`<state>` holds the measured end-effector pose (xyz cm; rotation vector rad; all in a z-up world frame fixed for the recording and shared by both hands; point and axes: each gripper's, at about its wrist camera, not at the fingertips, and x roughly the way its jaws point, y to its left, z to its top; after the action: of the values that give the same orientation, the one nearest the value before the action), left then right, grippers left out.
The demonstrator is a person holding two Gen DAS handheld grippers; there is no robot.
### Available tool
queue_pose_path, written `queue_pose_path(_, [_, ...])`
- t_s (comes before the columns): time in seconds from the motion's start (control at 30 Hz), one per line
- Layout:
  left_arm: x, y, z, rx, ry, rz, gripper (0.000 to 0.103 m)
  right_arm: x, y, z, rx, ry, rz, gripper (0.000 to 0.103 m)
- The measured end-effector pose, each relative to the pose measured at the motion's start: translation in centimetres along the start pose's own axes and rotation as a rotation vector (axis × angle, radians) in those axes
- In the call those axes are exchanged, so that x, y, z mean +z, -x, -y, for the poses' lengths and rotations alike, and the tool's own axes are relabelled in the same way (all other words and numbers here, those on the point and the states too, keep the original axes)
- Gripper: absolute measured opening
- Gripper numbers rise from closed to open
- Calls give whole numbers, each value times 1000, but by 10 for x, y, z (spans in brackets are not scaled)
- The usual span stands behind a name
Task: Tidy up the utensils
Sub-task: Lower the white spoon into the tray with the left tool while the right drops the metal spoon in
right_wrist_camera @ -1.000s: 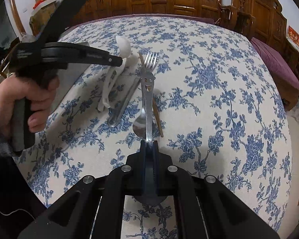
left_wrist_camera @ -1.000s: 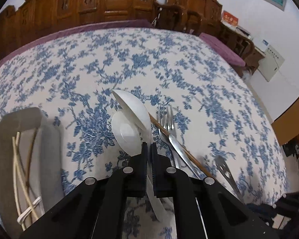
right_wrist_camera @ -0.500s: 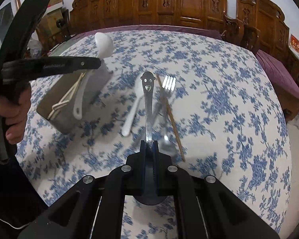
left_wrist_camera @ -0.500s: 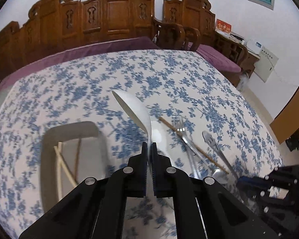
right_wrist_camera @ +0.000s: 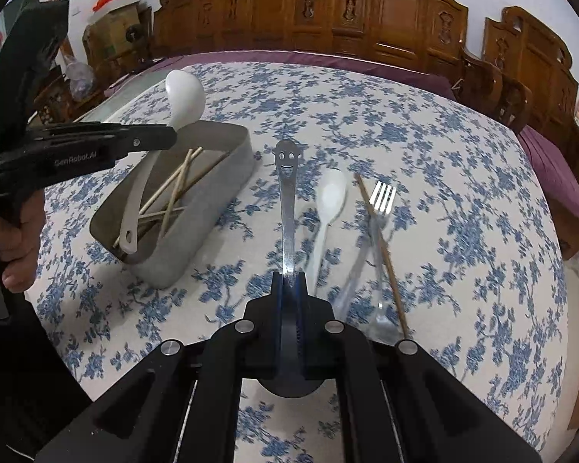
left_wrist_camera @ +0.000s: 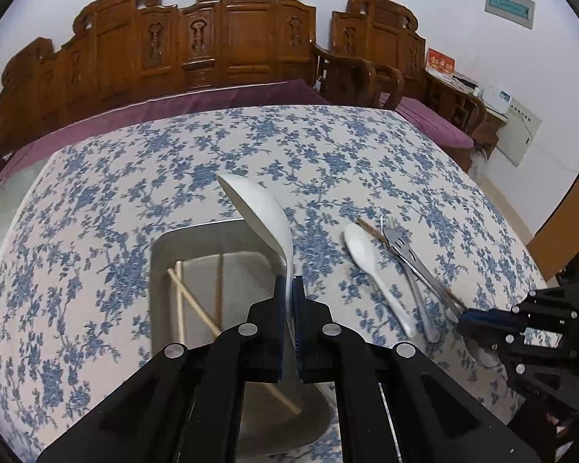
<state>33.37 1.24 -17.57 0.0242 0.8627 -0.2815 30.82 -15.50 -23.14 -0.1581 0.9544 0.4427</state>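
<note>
Left gripper: clamping the white ladle at its stiff, slick handle, above the grey tray.
Right gripper: pinching the thin, rigid smiley-handled steel utensil, likely slippery.

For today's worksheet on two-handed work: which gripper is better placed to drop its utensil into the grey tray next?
Left. The left gripper holds the white ladle directly over the grey tray; the right gripper holds its smiley-handled utensil beside the tray.
</note>
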Motion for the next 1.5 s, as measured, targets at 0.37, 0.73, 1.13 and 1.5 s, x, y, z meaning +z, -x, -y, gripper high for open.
queue_pose_path(0.37, [-16, -11, -25, 25, -25, -10, 3, 24, -8, -31, 30, 30, 16, 7])
queue_pose_path(0.73, [-19, -23, -50, 8, 21, -27, 3, 37, -10, -56, 44, 50, 38, 7])
queue_pose_path(1.13, [-14, 0, -84, 78, 60, 28, 5, 54, -37, -82, 87, 42, 25, 7])
queue_pose_path(1.5, [-9, 10, -122, 138, 120, 57, 5, 74, -75, -110, 151, -17, 3, 1])
